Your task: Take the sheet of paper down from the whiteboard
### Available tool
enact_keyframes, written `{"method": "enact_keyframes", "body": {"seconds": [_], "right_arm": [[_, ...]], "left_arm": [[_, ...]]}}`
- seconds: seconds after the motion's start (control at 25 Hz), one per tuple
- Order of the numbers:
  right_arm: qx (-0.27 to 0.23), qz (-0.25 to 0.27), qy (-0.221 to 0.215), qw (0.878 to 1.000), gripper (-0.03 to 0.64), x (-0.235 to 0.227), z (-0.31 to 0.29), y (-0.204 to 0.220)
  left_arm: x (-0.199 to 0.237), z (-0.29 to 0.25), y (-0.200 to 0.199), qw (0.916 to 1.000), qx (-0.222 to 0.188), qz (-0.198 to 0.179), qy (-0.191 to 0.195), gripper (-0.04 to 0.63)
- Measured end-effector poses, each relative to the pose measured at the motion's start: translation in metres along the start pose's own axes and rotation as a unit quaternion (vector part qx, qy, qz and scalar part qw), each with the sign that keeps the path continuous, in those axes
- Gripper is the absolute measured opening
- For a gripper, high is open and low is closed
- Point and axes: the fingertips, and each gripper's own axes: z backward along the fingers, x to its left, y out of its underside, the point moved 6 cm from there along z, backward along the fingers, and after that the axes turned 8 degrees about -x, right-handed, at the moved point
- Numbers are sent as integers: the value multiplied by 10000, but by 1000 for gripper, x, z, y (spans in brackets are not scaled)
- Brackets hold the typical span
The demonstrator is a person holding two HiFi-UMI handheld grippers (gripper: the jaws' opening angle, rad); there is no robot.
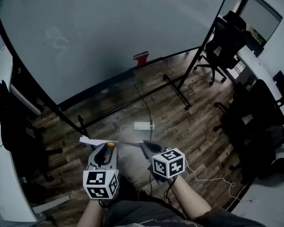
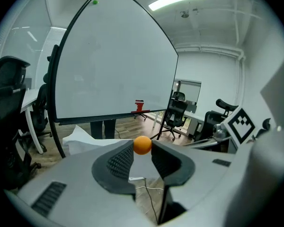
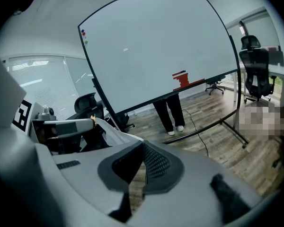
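Head view: the sheet [image 1: 92,139] is off the whiteboard [image 1: 109,27] and hangs stretched between the left gripper [image 1: 109,150] and the right gripper [image 1: 147,148], above the floor [image 1: 180,117]. Left gripper view: its jaws pinch an orange ball [image 2: 142,145]. Right gripper view: its jaws press together on the sheet's edge.

Sheet of paper [image 1: 92,139] was off the whiteboard [image 1: 109,32], spanning edge-on between the left gripper [image 1: 109,146] and right gripper [image 1: 145,145] above the wood floor. Orange ball [image 1: 110,144] sat at the left tips. Power strip [image 1: 143,126] lay beyond; red object [image 1: 141,59] sat on the board's ledge.
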Motion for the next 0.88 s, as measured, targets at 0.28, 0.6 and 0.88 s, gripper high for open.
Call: {"method": "enact_keyframes", "body": {"seconds": [0.28,0.6,0.88], "right_arm": [[-7,81,-154,9998,21,2,45,20],[-141,179,-214,9995,21,1,94,30],[-205,283,-228,9991,21,7,129,44]], "left_arm": [[-42,30,18,10000,3,-45,-57,124],[-87,58,28,9998,-132,-140,-44,123],[-112,87,47,9997,-132,-173,-99,123]]}}
